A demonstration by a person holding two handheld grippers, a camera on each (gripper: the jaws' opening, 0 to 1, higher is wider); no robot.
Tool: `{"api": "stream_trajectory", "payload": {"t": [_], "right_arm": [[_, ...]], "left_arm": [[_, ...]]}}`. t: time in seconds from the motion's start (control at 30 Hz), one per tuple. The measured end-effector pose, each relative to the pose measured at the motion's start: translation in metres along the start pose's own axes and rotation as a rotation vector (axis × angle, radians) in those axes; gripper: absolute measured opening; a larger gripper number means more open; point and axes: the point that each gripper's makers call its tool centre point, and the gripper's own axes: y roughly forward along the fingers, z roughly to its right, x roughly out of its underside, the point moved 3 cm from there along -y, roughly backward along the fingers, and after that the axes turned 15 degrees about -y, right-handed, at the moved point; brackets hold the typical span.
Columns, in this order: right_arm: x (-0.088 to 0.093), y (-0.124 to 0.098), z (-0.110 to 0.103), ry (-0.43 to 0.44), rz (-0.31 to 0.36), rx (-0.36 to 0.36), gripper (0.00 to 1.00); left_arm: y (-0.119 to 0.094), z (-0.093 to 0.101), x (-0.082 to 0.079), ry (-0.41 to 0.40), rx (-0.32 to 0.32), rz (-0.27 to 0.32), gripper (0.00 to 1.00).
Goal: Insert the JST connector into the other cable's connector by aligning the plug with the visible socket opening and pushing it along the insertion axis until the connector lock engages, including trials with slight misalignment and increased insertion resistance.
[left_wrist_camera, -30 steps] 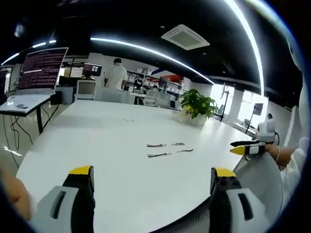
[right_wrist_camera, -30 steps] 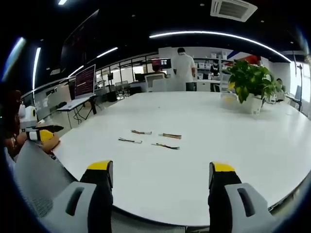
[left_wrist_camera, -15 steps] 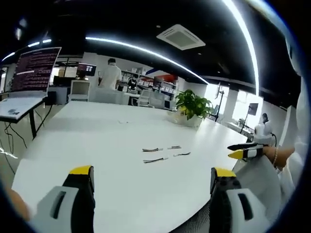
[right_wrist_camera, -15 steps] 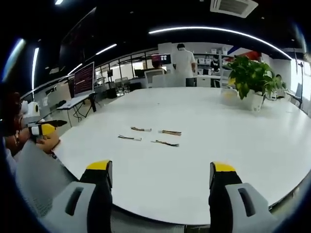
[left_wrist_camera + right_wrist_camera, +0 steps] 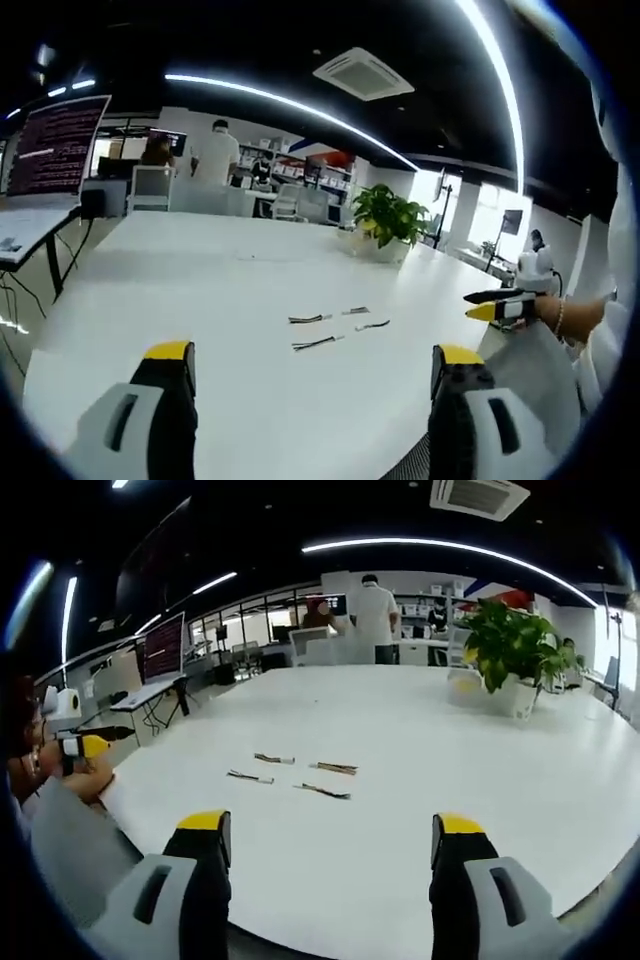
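Both your tongs are spread wide and holding nothing: left gripper point(image 5: 312, 375), right gripper point(image 5: 330, 845), chunky grey jaws with yellow tips. You're over a big smooth white table point(image 5: 400, 720) in an open office. Four thin little cables point(image 5: 292, 777) lie loosely grouped mid-table, well ahead. Leafy potted plant point(image 5: 508, 650) sits further back.

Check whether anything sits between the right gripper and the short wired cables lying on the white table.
Nothing visible does: bare white table lies between the open right gripper and the four short cables.
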Motion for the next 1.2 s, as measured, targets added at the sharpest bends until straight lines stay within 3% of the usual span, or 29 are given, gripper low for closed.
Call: {"api": "stream_trajectory", "payload": {"t": [0.27,0.53,1.2], "right_arm": [[-0.015,0.007,0.006,-0.043,0.024,-0.006,0.83],[-0.023,0.016,0.015,-0.069,0.029,0.001,0.82],[-0.046,0.045,0.034,-0.157,0.037,-0.003,0.82]], "left_arm": [[0.017,0.002,-0.023,0.034,0.018,0.045,0.95],[0.029,0.006,-0.032,0.07,0.049,0.042,0.95],[0.058,-0.011,-0.072,0.092,0.081,0.069,0.96]]}}
